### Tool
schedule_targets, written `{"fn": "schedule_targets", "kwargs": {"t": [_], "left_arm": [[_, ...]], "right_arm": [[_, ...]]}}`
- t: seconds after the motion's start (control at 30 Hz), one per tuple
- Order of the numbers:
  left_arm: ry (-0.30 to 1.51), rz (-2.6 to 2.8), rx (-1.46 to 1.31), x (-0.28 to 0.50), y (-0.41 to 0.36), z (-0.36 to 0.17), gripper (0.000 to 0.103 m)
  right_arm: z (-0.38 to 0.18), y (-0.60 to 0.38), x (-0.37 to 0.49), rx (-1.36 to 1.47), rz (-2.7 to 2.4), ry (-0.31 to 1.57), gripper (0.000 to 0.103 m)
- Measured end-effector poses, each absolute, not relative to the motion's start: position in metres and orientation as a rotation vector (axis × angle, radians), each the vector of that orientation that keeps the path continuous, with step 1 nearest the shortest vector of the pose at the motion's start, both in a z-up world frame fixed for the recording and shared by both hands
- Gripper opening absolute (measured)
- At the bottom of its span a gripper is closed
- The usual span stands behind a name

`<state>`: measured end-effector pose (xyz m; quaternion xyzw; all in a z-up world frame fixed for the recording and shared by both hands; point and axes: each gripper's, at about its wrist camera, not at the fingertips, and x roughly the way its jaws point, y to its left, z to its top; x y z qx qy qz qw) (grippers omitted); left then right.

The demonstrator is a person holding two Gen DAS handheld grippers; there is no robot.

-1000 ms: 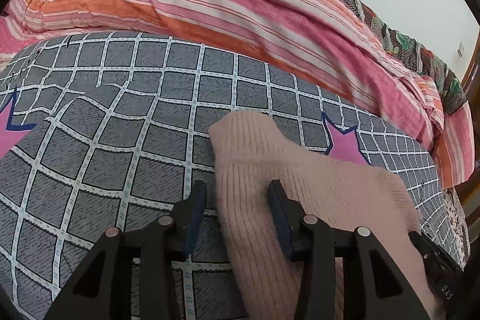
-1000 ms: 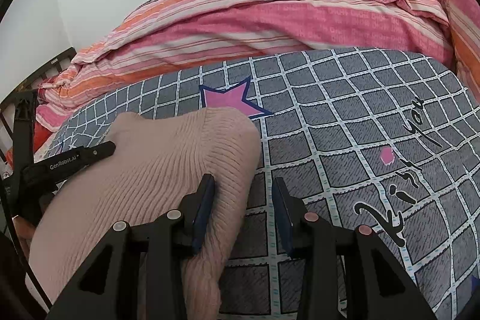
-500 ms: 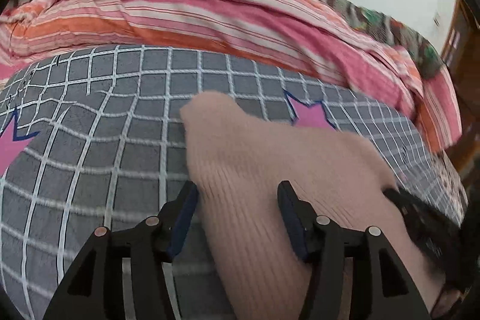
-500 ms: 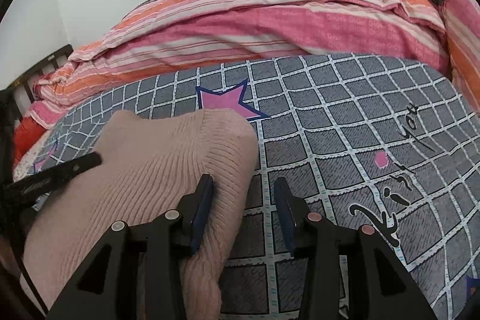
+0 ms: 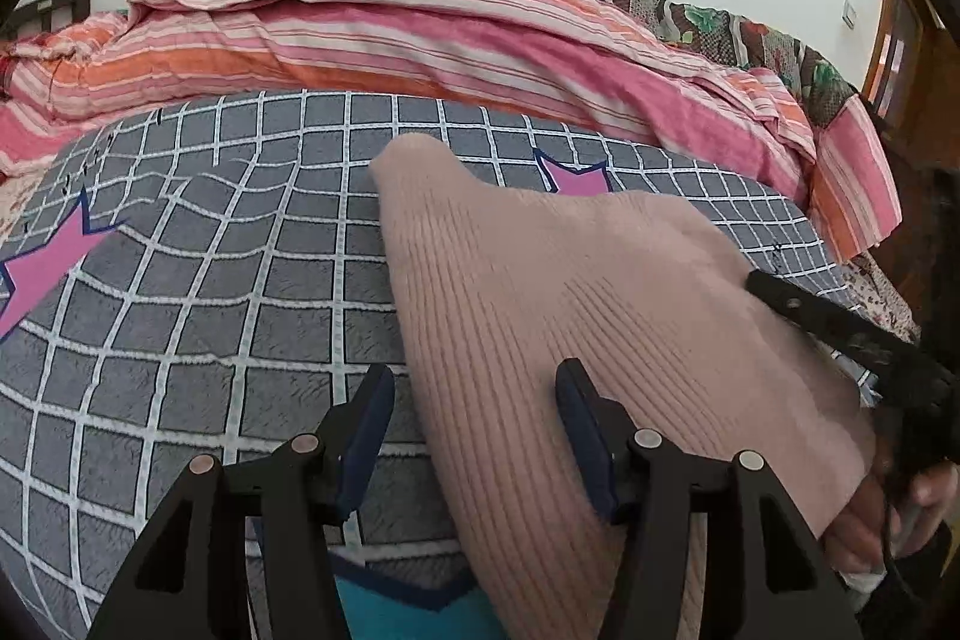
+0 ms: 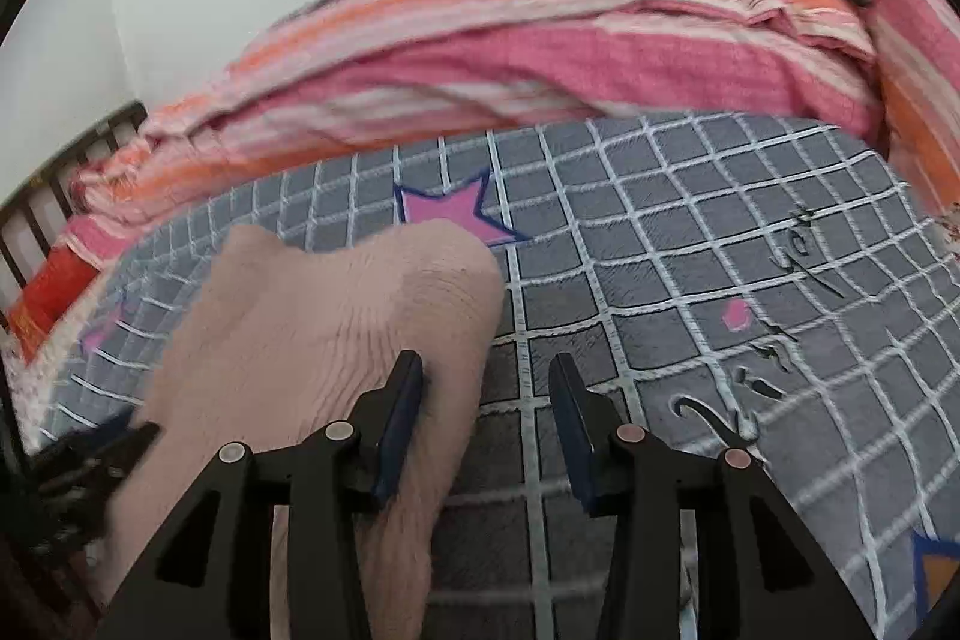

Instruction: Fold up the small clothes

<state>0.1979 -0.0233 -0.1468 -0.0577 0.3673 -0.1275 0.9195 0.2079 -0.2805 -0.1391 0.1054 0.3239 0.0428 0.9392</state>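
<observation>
The pink ribbed knit garment (image 5: 540, 340) lies on the grey checked bedspread (image 5: 180, 292), its rounded far corners near a pink star print (image 6: 447, 214). Over the last second the left gripper (image 5: 474, 436) has slid along the garment's edge while its jaws have been opening; they now stand about half open, astride that edge, the pads not pressing it. The right gripper (image 6: 486, 424) is likewise partly open, its left pad resting on the knit, nothing clamped. I take this as letting go after a fold, with smoothing or another fold to follow. The garment's near end runs out below both views, so its folded shape is hard to judge. A teal patch (image 5: 396, 610) under it is unclear. The striped quilt (image 5: 420, 34) is heaped behind.
</observation>
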Motion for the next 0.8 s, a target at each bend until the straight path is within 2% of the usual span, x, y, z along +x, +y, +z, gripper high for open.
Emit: {"fn": "schedule_targets", "kwargs": {"t": [0.3, 0.43, 0.57, 0.8], "left_arm": [[0.778, -0.351, -0.182, 0.184, -0.012, -0.143, 0.056], [0.811, -0.327, -0.183, 0.191, -0.011, -0.150, 0.073], [0.840, -0.358, -0.250, 0.198, -0.006, -0.159, 0.078], [0.806, -0.333, -0.199, 0.196, -0.015, -0.160, 0.079]], "right_arm": [[-0.156, -0.260, 0.201, 0.107, 0.081, 0.710, 0.043], [-0.155, -0.255, 0.206, 0.042, 0.045, 0.739, 0.048], [-0.159, -0.254, 0.203, -0.008, 0.031, 0.732, 0.048], [-0.161, -0.251, 0.204, -0.023, 0.020, 0.729, 0.048]]}}
